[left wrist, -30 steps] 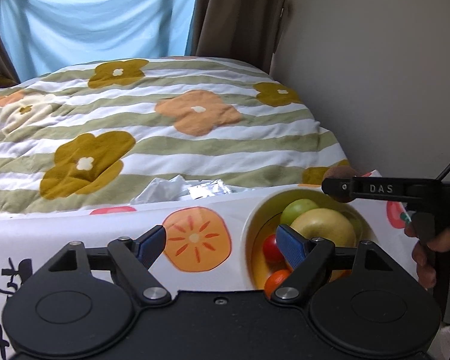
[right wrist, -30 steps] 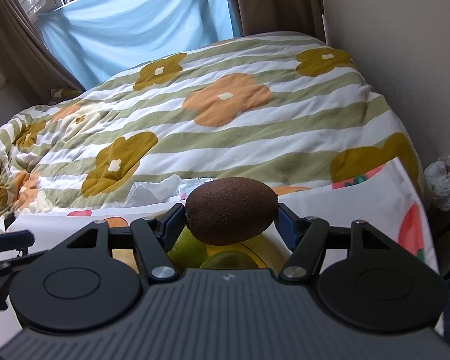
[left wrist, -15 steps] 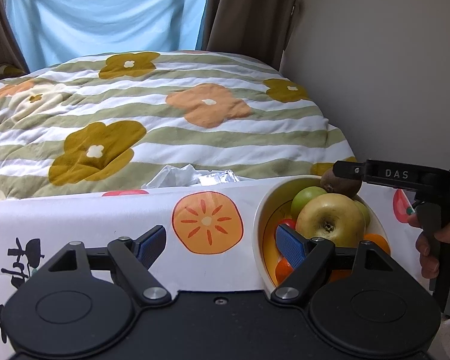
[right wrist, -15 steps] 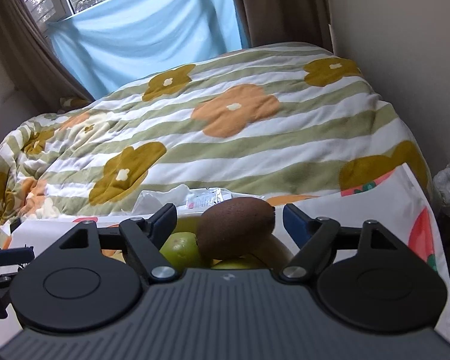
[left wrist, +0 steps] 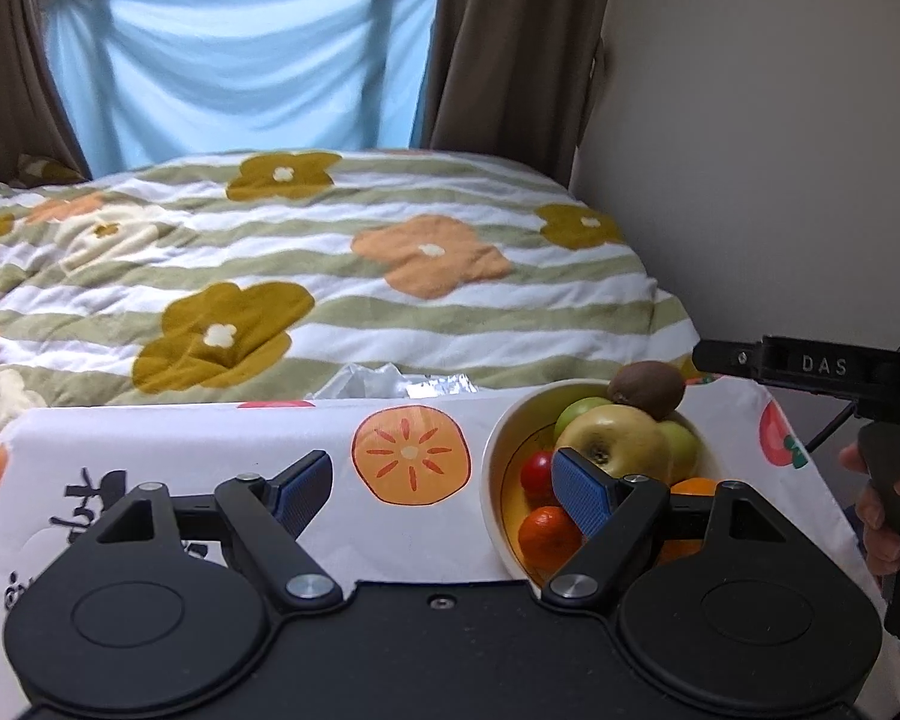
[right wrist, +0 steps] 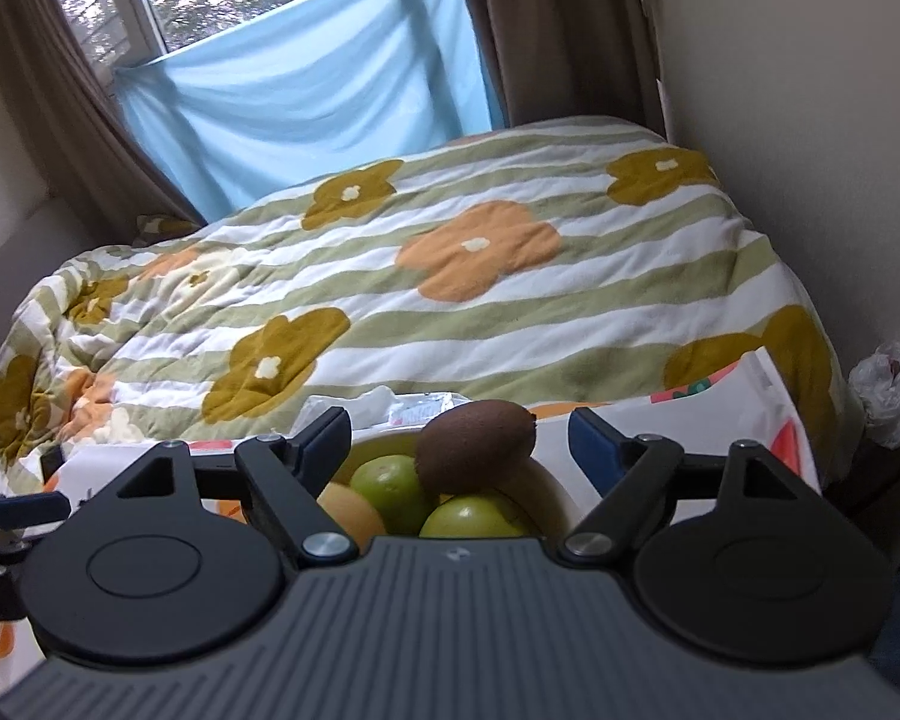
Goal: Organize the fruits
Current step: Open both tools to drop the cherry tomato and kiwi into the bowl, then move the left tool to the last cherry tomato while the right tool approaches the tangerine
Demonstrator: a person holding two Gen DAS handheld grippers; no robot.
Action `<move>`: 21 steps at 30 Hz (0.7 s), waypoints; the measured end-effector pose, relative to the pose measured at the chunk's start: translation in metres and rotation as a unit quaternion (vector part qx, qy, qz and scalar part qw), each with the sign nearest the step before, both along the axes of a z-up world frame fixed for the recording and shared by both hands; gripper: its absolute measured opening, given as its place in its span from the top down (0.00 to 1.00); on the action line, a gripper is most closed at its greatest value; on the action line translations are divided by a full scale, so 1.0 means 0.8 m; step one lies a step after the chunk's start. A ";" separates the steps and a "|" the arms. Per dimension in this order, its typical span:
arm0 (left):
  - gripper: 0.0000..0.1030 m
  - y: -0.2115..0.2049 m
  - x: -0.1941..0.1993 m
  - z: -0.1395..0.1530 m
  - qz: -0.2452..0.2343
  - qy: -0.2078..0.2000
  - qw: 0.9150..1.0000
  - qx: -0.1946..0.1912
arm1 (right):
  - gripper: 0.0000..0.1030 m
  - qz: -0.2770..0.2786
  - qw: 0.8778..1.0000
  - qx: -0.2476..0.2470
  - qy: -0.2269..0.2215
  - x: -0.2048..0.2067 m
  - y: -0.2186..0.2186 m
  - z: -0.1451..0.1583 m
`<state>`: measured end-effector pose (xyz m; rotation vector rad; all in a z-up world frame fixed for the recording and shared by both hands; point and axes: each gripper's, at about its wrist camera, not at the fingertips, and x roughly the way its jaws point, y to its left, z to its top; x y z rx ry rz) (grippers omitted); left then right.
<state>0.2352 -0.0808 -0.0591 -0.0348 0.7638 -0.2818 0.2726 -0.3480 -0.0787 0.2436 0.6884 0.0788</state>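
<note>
We are holding two grippers over a surface covered with a fruit-printed cloth, at the foot of a bed with a flowered quilt. A pale bowl is sitting near the right end of the surface, and it is already heaped with fruit: a large yellow-green apple, green fruits, a small red one and oranges.

The brown kiwi is resting on top of the pile, toward the far rim, likely because the heap leaves no lower room. It is lying on its side, its long axis running roughly left to right and tilting slightly up to the right, with a small nub at its right end.

The right gripper is hanging just behind the kiwi with its jaws released wide, touching nothing. The left gripper is hovering over the cloth beside the bowl, its jaws also spread and empty, probably waiting for the next fruit.
</note>
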 end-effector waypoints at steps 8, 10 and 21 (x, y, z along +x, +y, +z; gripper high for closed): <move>0.06 0.006 -0.078 0.025 0.042 -0.036 0.998 0.007 | 0.02 0.027 1.000 -0.005 -0.005 -0.058 0.007 0.027; 0.05 0.008 -0.100 0.029 0.056 -0.050 0.997 0.013 | 0.02 0.033 0.999 -0.015 -0.009 -0.073 0.010 0.032; 0.03 0.030 -0.192 0.036 0.127 -0.074 0.989 0.032 | 0.00 0.097 0.994 -0.029 -0.028 -0.145 0.038 0.039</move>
